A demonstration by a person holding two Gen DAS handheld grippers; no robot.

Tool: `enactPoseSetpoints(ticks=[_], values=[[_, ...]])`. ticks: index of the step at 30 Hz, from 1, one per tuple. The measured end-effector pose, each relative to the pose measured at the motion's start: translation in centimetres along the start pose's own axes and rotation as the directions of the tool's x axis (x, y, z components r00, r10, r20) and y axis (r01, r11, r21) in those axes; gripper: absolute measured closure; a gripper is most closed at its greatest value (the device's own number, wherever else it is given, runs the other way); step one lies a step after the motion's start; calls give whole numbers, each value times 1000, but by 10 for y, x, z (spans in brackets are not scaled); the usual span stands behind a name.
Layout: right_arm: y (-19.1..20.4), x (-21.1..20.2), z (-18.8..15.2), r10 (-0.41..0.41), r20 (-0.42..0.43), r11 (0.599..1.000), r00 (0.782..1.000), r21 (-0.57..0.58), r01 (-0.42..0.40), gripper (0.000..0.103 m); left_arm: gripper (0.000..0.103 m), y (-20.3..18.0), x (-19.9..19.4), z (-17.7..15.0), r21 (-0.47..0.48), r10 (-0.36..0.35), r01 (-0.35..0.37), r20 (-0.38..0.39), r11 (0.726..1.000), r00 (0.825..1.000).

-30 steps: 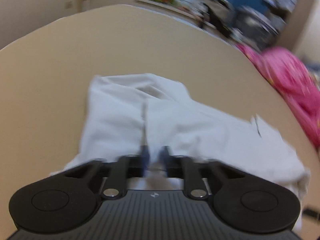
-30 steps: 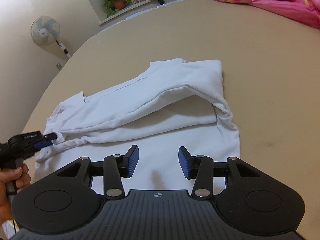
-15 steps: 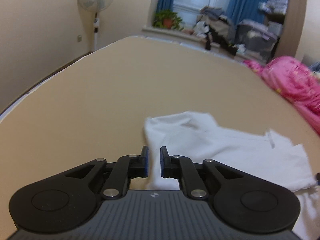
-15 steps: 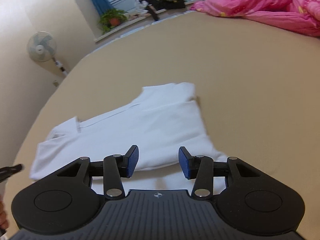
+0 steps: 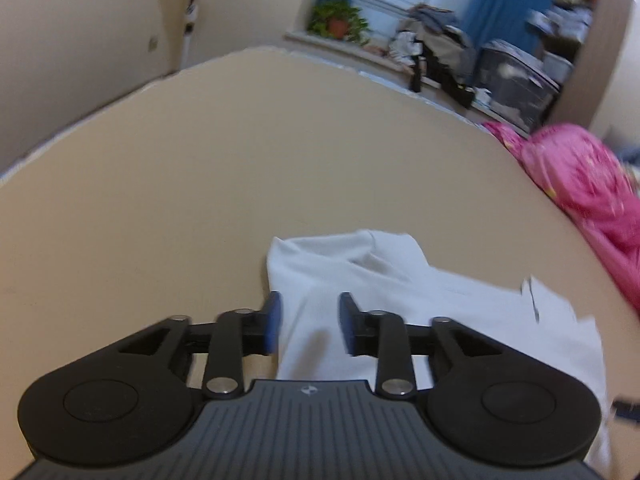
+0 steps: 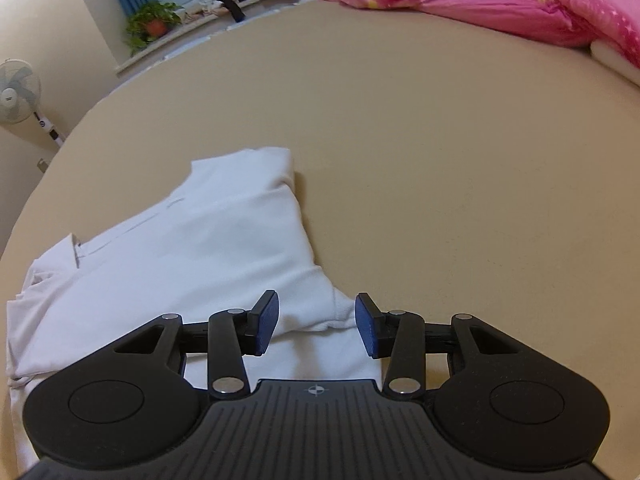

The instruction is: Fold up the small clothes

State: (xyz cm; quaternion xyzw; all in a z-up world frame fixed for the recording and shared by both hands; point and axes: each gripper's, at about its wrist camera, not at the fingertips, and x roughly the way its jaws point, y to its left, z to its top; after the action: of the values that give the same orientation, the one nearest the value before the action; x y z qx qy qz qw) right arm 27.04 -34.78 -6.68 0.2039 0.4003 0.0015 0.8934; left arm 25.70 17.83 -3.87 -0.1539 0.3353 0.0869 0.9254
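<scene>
On the tan bed (image 6: 440, 128), white garment (image 6: 192, 256) released mid-fold: we hover left gripper (image 5: 307, 322), jaws just parted and empty, right gripper (image 6: 316, 322) likewise apart, to regrasp.

The shirt (image 6: 192, 248) is plain white, lying on a plain tan bed (image 6: 440, 160). Each hand-held gripper (image 5: 308, 326) is black with blue pads (image 6: 266, 324). The blanket (image 6: 500, 4) is bright pink with small yellow marks. The curtains (image 5: 508, 4) are blue, the plant (image 6: 152, 20) green in an orange-red pot, and the fan (image 6: 16, 92) white.
</scene>
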Motion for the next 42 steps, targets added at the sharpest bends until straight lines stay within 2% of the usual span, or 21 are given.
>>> enactPoseSetpoints(ticks=[3,4,5,6,7,9,10,12,15,17,19,21,24,26,28,30,32,34,36,39,42], values=[[1,3,-1,24,-13,1000,1000,3,-23,59,54,7,25,7,-61,-38,33,-80,998,996],[3,4,-2,32,-14,999,999,0,-32,59,62,6,34,9,-51,-45,40,-101,998,994],[5,5,-1,42,-14,999,999,-6,-42,59,102,4,34,10,-29,-50,47,-108,998,993],[6,4,-2,47,-12,999,999,-12,-47,59,103,2,32,10,-6,-57,56,-98,998,994],[7,3,-3,48,-11,999,999,-18,-48,59,103,2,24,11,-5,-56,56,-36,998,998],[7,4,-3,43,-16,999,999,-16,-44,59,103,6,4,10,-32,35,-32,114,999,993],[6,5,-3,40,-22,999,999,-10,-41,59,103,8,-4,7,-47,91,-85,148,995,985],[3,9,-3,27,-38,1000,999,4,-26,59,102,6,-4,1,-20,145,-144,122,989,982],[1,13,-5,9,-49,1000,999,21,-8,59,96,-5,-10,-5,67,66,-75,134,995,989],[1,13,-6,8,-50,1000,999,22,-7,58,68,-9,-3,-5,72,14,-21,94,997,995],[3,11,-8,13,-49,1000,999,17,-12,58,61,-8,12,-4,51,13,-15,45,999,999],[3,10,-9,20,-48,1000,999,14,-20,58,61,-7,30,-2,45,36,-36,-10,998,999],[3,10,-10,26,-52,1000,998,12,-26,58,65,-9,54,-9,79,3,3,-64,997,998],[3,10,-10,27,-53,1000,998,9,-27,58,98,-24,51,-23,214,22,-16,-25,977,999],[3,11,-10,27,-56,1000,998,7,-27,58,98,-26,38,-26,263,17,-30,53,964,998],[3,12,-9,27,-57,1000,998,9,-26,57,98,-19,20,-25,210,-16,-13,134,978,991],[5,12,-8,28,-57,1000,998,9,-28,56,103,-13,7,-27,159,31,-62,192,985,981],[7,12,-8,32,-56,999,998,3,-32,56,98,-5,5,-26,95,78,-96,179,991,981],[8,11,-9,34,-54,999,998,-5,-34,56,96,3,9,-25,47,56,-62,123,997,991],[10,10,-10,25,-49,1000,998,-16,-26,56,96,-7,3,-25,93,-9,-5,155,996,988],[8,10,-11,19,-51,1000,999,-11,-20,56,94,-20,15,-24,128,-102,88,103,988,989]])
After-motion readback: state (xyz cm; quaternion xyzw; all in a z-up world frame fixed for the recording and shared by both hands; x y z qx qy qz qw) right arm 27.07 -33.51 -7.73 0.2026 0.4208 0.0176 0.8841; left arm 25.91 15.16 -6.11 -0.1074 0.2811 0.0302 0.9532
